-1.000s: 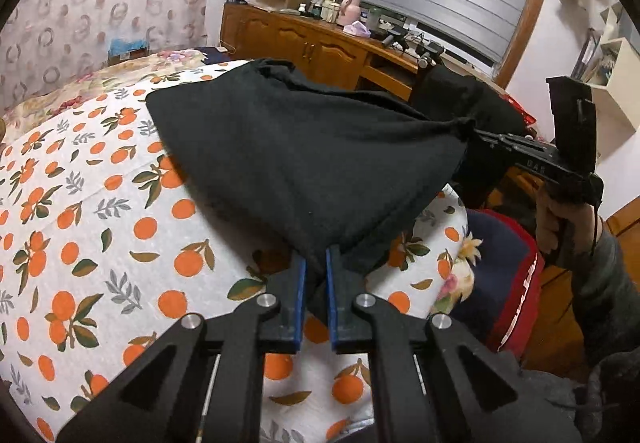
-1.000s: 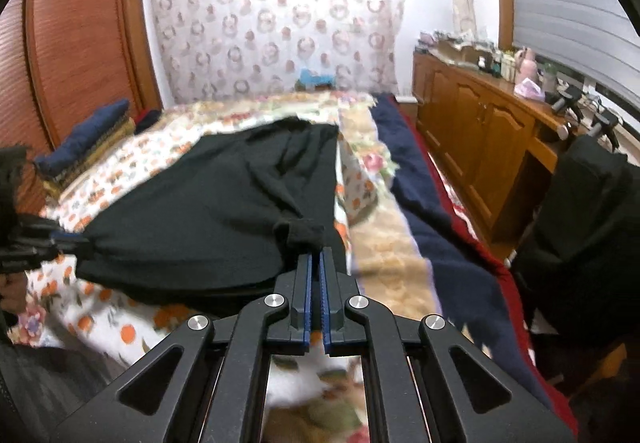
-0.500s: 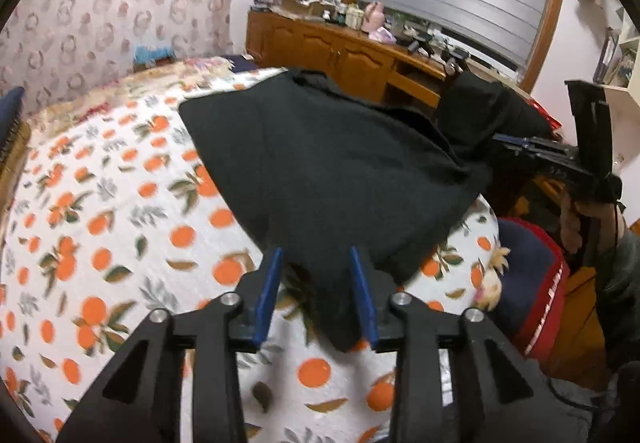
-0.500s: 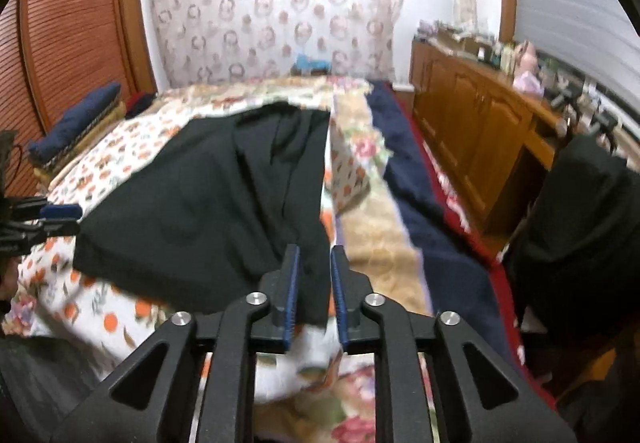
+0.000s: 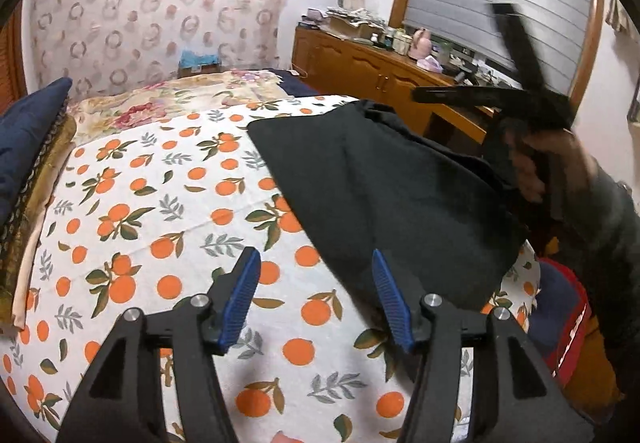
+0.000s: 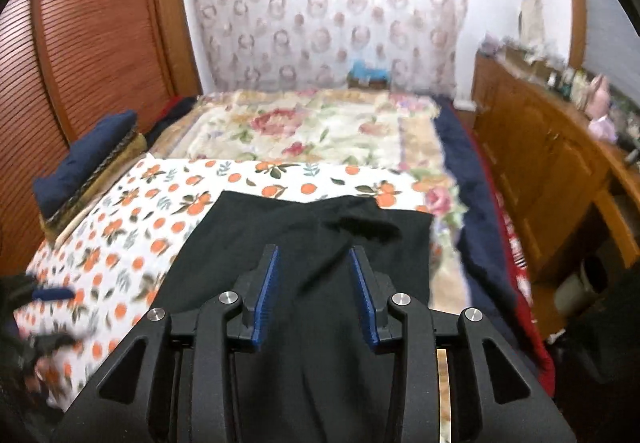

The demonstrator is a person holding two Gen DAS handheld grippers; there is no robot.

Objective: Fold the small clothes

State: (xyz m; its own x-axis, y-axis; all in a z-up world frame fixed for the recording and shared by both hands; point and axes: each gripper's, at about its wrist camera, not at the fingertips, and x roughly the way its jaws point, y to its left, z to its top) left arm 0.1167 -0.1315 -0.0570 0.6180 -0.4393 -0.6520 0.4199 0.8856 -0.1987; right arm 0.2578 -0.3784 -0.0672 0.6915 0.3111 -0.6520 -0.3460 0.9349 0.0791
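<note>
Lying flat on the bedsheet (image 5: 168, 203), the black garment (image 5: 392, 195) sits released; both hand-held grippers gape apart.

You are looking at a bed (image 6: 460, 239). On its near part lies a white sheet with oranges and leaves (image 5: 168, 227). A black piece of clothing (image 5: 384, 195) lies flat on that sheet, toward the right edge of the bed, with a small bunched fold (image 6: 368, 223) at its far end. Farther back, a cream blanket with big flowers (image 6: 312, 131) covers the bed. A dark blue cover with a red edge (image 6: 472, 227) hangs down the right side. At the left edge you can see a stack of folded things (image 6: 96, 163), with a dark blue one on top.
</note>
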